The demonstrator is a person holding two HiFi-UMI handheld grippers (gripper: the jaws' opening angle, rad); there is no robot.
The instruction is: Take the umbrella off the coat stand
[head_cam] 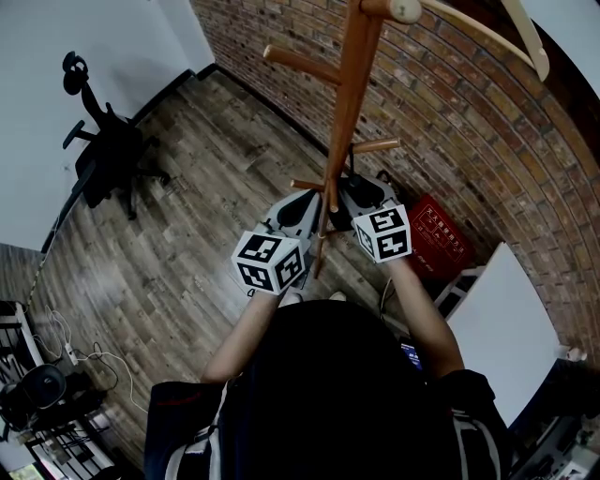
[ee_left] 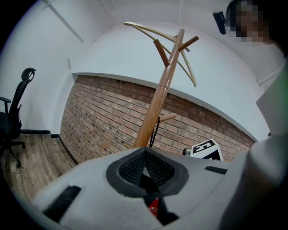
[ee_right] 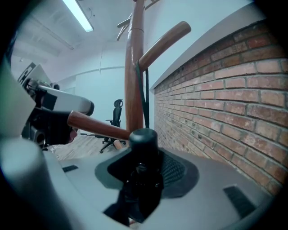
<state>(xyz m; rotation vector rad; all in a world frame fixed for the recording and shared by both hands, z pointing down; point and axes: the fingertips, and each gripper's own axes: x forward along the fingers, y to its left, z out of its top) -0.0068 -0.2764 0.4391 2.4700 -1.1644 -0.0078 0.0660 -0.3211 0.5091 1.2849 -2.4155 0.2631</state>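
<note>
The wooden coat stand [head_cam: 347,103] rises close to the brick wall, and both grippers are held against its pole. A black folded umbrella [ee_right: 142,184] hangs by a dark strap [ee_right: 145,90] from a slanted peg [ee_right: 164,41]. Its round handle knob [ee_right: 143,138] and body sit between the jaws of my right gripper [ee_right: 145,155]. A strip of mesh pad still shows beside the body, so the jaws stand open around it. My left gripper [ee_left: 144,152] is shut with its tips touching and points at the pole [ee_left: 155,108]. In the head view the umbrella is hidden behind the grippers [head_cam: 298,211] [head_cam: 364,195].
A black office chair [head_cam: 108,159] stands on the wood floor at the left. A red box [head_cam: 434,239] lies at the wall's foot and a white board [head_cam: 502,328] lies at the right. A pale hanger [head_cam: 487,28] hangs from the stand's top. Cables [head_cam: 56,361] trail at lower left.
</note>
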